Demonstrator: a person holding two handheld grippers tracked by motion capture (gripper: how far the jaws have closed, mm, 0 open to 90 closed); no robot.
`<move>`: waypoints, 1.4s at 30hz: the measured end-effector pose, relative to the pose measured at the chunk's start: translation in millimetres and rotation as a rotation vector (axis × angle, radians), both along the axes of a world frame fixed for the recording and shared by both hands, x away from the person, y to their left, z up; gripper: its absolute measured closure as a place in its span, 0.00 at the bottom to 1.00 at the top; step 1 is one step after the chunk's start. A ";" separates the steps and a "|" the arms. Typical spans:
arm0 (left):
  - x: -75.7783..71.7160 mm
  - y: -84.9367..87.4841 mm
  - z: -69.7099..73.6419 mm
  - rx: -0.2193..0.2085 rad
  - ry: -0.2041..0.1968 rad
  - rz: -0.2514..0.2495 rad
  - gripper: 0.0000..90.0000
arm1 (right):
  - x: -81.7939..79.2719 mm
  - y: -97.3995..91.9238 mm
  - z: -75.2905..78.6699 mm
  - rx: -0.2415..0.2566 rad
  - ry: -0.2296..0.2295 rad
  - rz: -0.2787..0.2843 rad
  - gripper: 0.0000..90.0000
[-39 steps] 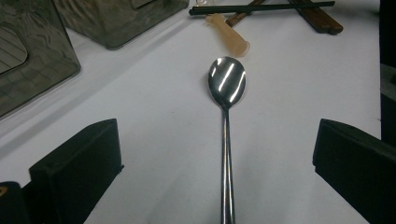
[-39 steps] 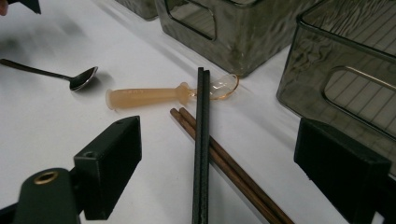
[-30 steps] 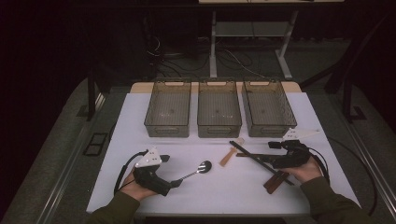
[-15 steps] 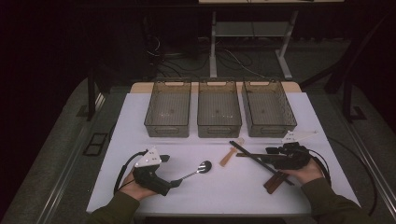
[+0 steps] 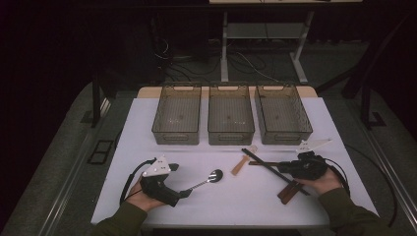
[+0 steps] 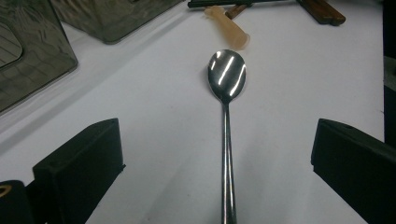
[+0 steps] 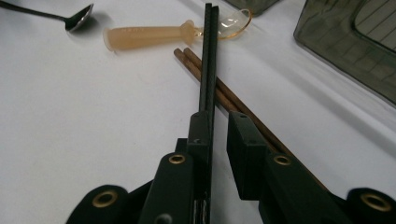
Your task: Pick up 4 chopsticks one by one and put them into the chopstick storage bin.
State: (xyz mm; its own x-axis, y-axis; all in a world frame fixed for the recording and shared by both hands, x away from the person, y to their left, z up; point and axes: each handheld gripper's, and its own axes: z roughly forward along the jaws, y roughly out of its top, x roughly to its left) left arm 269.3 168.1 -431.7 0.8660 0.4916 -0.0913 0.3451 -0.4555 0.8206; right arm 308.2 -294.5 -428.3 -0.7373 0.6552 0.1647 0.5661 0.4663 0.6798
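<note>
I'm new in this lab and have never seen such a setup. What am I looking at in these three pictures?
No robot here: a person holds a hand-held two-jaw gripper in each hand. One camera looks down from above; the other two ride on the grippers and look along their black jaws.

On the white table stand three grey bins. In front lie a metal spoon, a pale orange plastic utensil, black chopsticks and brown chopsticks.

The left gripper is open, with the spoon's handle between its jaws. The right gripper has just been closing around the black chopsticks; a small gap remains on one side, so they are not yet clamped.
</note>
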 end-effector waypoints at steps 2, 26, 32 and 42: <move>0.0 -0.1 -0.1 0.001 0.000 -0.001 0.01 | -0.6 0.8 -0.6 -0.013 0.011 0.006 0.90; 0.1 -0.6 -0.4 0.003 0.006 -0.007 0.01 | -2.3 4.6 -4.1 -0.057 0.020 0.037 0.92; 0.0 -0.7 -0.4 0.003 0.007 -0.008 0.01 | -2.1 4.2 -4.4 -0.062 0.022 0.035 0.92; 0.1 -0.7 -0.4 0.006 0.006 -0.013 0.01 | -1.3 5.0 -7.7 -0.089 0.026 0.039 0.92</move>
State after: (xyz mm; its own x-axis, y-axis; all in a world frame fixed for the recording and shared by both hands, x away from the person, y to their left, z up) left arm 269.4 167.5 -432.0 0.8718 0.4809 -0.0933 0.3438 -0.4650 0.8158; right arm 306.9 -289.5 -436.0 -0.7589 0.6389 0.1262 0.5632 0.5465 0.6198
